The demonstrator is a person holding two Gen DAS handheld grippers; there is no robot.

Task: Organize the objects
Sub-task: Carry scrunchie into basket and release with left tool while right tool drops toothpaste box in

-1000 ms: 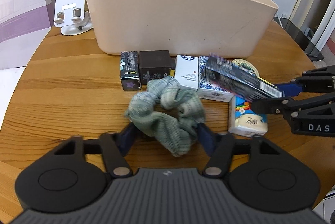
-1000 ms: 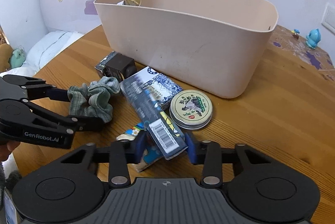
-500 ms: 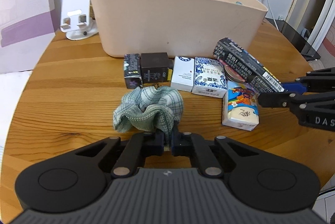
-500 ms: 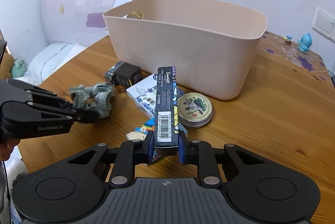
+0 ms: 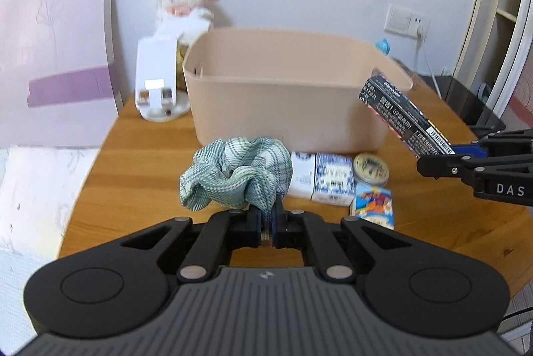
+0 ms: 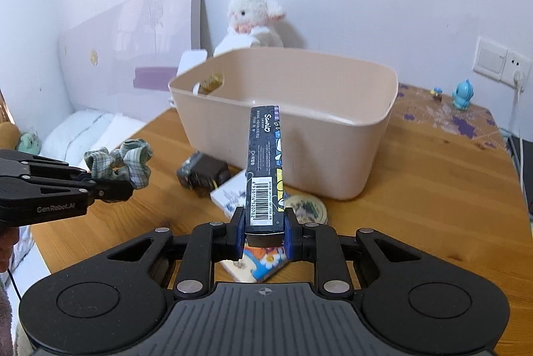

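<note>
My left gripper (image 5: 265,222) is shut on a green checked scrunchie (image 5: 233,176) and holds it above the wooden table, in front of the beige bin (image 5: 286,109). It shows in the right wrist view (image 6: 118,164) at the left. My right gripper (image 6: 265,231) is shut on a long dark box (image 6: 265,166) with a barcode, lifted and pointing toward the bin (image 6: 299,126). In the left wrist view the dark box (image 5: 404,116) hangs at the bin's right end.
On the table (image 5: 140,163) before the bin lie white-and-blue boxes (image 5: 329,179), a round tin (image 5: 370,169), a colourful carton (image 5: 373,206) and dark boxes (image 6: 203,174). A white stand (image 5: 158,83) and plush lamb (image 5: 185,3) sit behind. The table edge and bed lie left.
The left gripper closed on the scrunchie and lifted it off the table. The right gripper closed on the dark box and raised it toward the bin. Both views have pulled up and back.
</note>
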